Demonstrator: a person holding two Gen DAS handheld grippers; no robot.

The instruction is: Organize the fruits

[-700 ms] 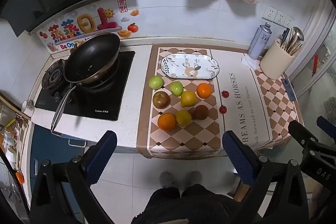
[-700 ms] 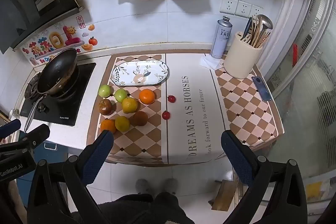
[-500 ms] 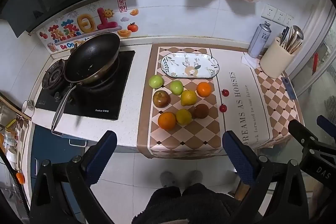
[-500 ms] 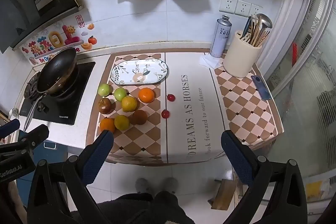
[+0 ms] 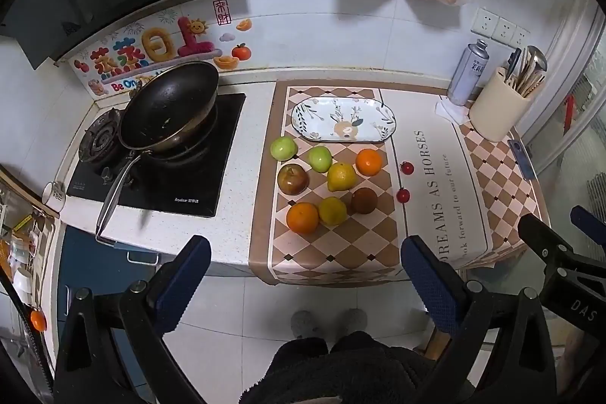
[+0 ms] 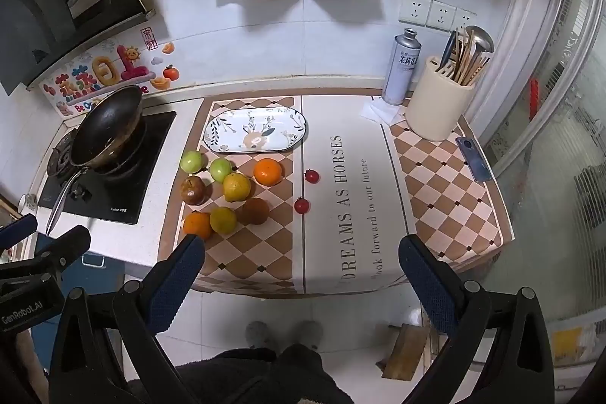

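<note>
Both tools, the left tool (image 5: 303, 269) and the right tool (image 6: 301, 265), hang wide apart above the tiled floor (image 6: 333, 313), holding nothing. Ahead lies the white desk (image 5: 242, 154) with a brown checked mat (image 6: 341, 199) reading "DREAMS AS HORSES". On it sit the round fruits (image 5: 333, 177), just before the bare oval flowered plate (image 5: 342, 120). A cream tub (image 6: 439, 108) holds spoons.

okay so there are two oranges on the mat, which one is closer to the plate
The orange on the right of the cluster, just below the plate's right half. The other orange lies at the cluster's front left corner, farthest from the plate.
</note>
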